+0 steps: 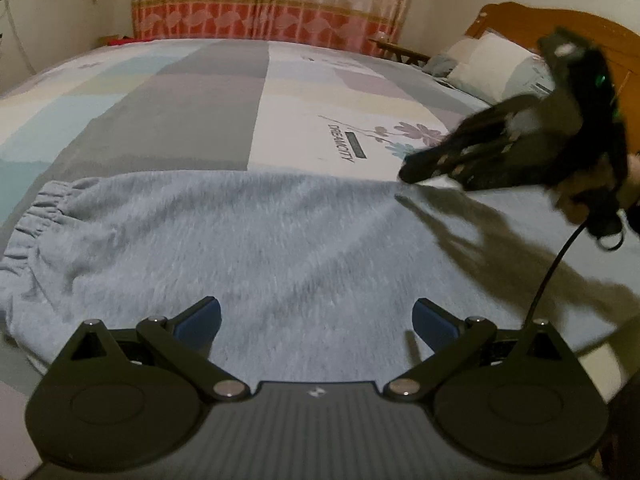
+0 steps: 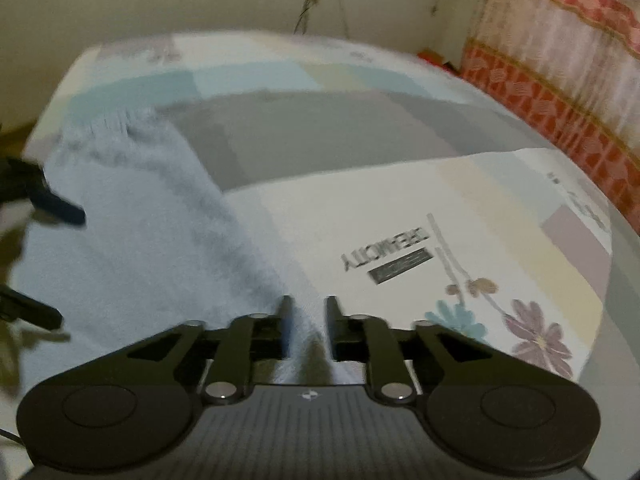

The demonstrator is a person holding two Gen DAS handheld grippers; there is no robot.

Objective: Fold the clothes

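A light grey-blue fleece garment (image 1: pixel 256 240) with an elastic waistband (image 1: pixel 36 212) at its left end lies flat on the bed. My left gripper (image 1: pixel 316 320) is open, low over the garment's near edge, with nothing between its blue pads. My right gripper (image 2: pixel 307 320) has its fingers close together over the garment's far edge (image 2: pixel 296 304); a bit of the fabric lies between them. It shows in the left wrist view (image 1: pixel 412 170) at the right, its tips at the garment's edge. The garment also shows in the right wrist view (image 2: pixel 132 240), with the left gripper's fingers (image 2: pixel 60 208) at the left.
The bed has a patchwork sheet (image 1: pixel 208 92) with flower prints and lettering (image 1: pixel 340 140). Pillows (image 1: pixel 484 64) and a wooden headboard (image 1: pixel 532 16) are at the right. A pink and red curtain (image 1: pixel 272 4) hangs behind the bed. A black cable (image 1: pixel 548 276) trails from the right gripper.
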